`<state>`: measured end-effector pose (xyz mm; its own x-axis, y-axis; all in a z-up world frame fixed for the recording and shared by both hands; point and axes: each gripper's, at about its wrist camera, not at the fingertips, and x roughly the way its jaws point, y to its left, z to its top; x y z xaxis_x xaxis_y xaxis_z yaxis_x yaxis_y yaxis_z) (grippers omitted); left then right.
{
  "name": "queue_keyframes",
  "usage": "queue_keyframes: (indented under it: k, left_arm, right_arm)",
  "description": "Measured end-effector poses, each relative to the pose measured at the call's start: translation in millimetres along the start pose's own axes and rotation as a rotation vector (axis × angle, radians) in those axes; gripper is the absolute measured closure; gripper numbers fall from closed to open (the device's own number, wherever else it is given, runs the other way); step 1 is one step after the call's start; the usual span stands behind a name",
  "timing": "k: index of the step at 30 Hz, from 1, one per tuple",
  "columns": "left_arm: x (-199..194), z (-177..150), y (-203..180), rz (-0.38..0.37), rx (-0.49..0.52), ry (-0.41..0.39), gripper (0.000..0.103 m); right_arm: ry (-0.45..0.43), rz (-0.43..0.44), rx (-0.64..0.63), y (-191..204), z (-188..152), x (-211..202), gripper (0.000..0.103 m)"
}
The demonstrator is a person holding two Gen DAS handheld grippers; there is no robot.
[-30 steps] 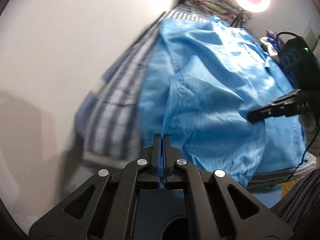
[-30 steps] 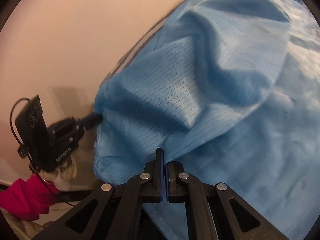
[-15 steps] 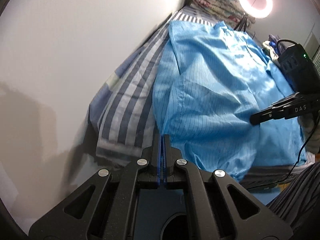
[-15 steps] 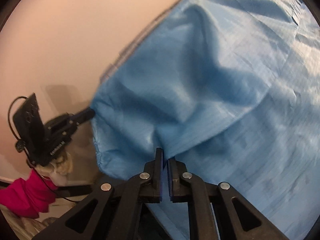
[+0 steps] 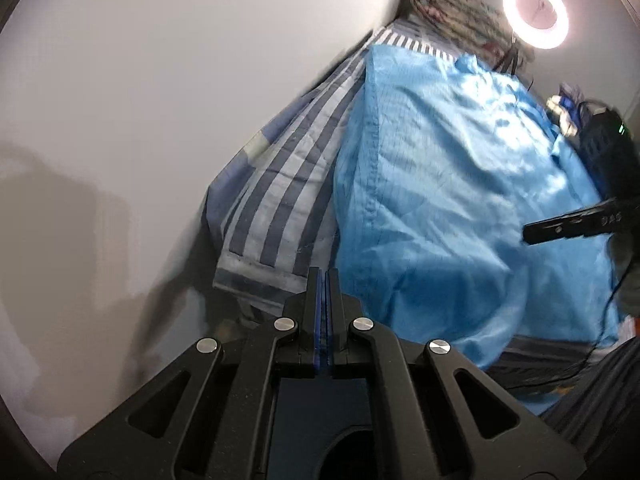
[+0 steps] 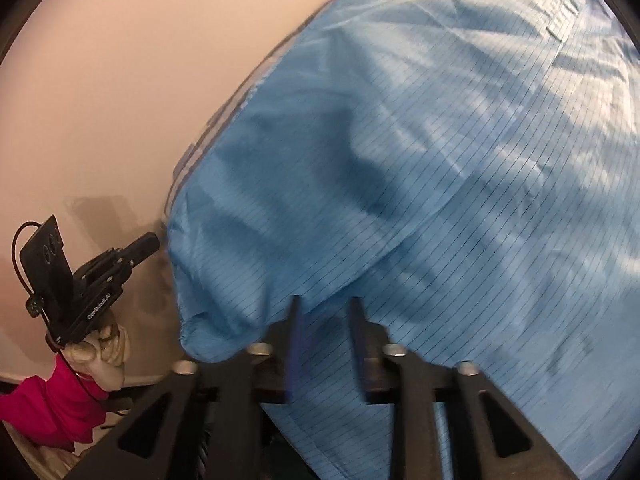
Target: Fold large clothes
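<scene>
Bedsheet (image 5: 280, 184) with grey and white stripes shows only in the left wrist view, running from centre frame up toward the upper right along a pale wall (image 5: 160, 80). That view also takes in a lit ring light (image 5: 535, 15) at upper right, a rolled patterned blanket (image 5: 452, 4) just left of it, and a dark device with a green light (image 5: 608, 136) at the right edge. None of these appear in the right wrist view.

Blue garment (image 5: 460, 200), thin dark pinstripes, lies spread over the bed, filling centre and right of the left view. In the right view the same garment (image 6: 440, 180) fills nearly everything but the left third.

Right view alone shows the person's hand (image 6: 102, 346), gloved in white with a magenta sleeve (image 6: 52, 408) below it, at lower left, carrying the left gripper (image 6: 146, 245) with a phone-like black block on its back. Its tip sits just beside the garment's left edge; touching or not, cannot tell.

Left gripper (image 5: 323, 280) from its own camera: jaws pressed together, a blue strip between the pads — pad lining or cloth, cannot tell. Garment hem lies just right of and below the tips.

Right gripper (image 6: 322, 304): jaws parted and opening, blurred. A folded edge of garment hangs just above the gap, and cloth lies beneath and between the fingers; pads not pressing it. In the left view this right gripper (image 5: 532, 236) enters from the right edge, over the garment.
</scene>
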<state>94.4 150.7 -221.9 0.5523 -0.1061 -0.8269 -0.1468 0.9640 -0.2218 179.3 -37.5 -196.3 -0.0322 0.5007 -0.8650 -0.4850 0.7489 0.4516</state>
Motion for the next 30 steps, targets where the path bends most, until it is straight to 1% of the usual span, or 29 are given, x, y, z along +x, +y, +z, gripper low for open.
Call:
queue_keyframes:
  k: [1,2,3,4,5,8,10,12,13,14,16,18,20,23,25,27,28,29,30]
  left_arm:
    - [-2,-1,1,-0.014,-0.009,0.000,0.103]
    - [-3,-1,1,-0.030,-0.015,-0.003,0.099]
    - [-3,-1,1,-0.042,-0.014,0.002,0.092]
    - [-3,0,0,-0.050,-0.013,0.003,0.071]
    - [-3,-1,0,-0.052,-0.011,-0.004,0.054]
    - [0,-3,-6,-0.047,0.008,-0.002,0.053]
    - [5,-4,-9,-0.043,0.020,0.006,0.053]
    - [13,-5,-8,-0.047,0.013,0.030,0.077]
    - [16,-5,-7,-0.047,0.006,0.042,0.098]
    - [18,-5,-6,-0.046,-0.001,0.043,0.101]
    - [14,-5,-7,-0.026,0.003,0.011,0.103]
    - [9,-3,-7,0.000,0.007,-0.013,0.103]
    - [6,-2,-3,0.025,0.005,-0.028,0.103]
    - [5,-1,6,0.003,-0.021,-0.024,0.103]
    - [6,3,8,-0.037,-0.040,-0.010,0.101]
    - [7,9,9,-0.072,-0.051,-0.004,0.082]
    - [6,11,7,-0.084,-0.051,-0.013,0.065]
    - [6,14,5,-0.096,-0.043,-0.023,0.057]
    - [9,16,1,-0.099,-0.024,-0.017,0.056]
  right_arm:
    - [-0.015,0.005,0.007,-3,1,-5,0.065]
    - [-0.025,0.013,0.019,-7,2,-9,0.065]
    - [-0.028,0.014,0.028,-5,11,-12,0.065]
    - [-0.032,0.007,0.036,-9,14,-14,0.066]
    - [-0.030,-0.001,0.038,-9,18,-16,0.067]
    - [-0.011,-0.023,0.035,-14,19,-9,0.070]
    - [0.001,-0.036,0.028,-9,20,-1,0.074]
    - [0.007,-0.043,0.015,-4,20,8,0.079]
    - [0.010,-0.046,0.004,-2,20,8,0.080]
    - [0.011,-0.047,-0.006,-1,21,8,0.083]
    - [0.012,-0.054,-0.020,2,21,10,0.086]
    - [0.011,-0.054,-0.030,7,22,14,0.089]
    - [0.013,-0.060,-0.048,13,25,19,0.089]
    - [0.022,-0.076,-0.071,18,29,27,0.089]
    - [0.022,-0.072,-0.079,23,32,27,0.089]
    - [0.007,-0.051,-0.082,25,32,17,0.088]
    - [-0.003,-0.051,-0.088,26,32,12,0.088]
    - [-0.017,-0.064,-0.100,27,32,4,0.087]
    - [-0.029,-0.081,-0.111,26,23,-1,0.086]
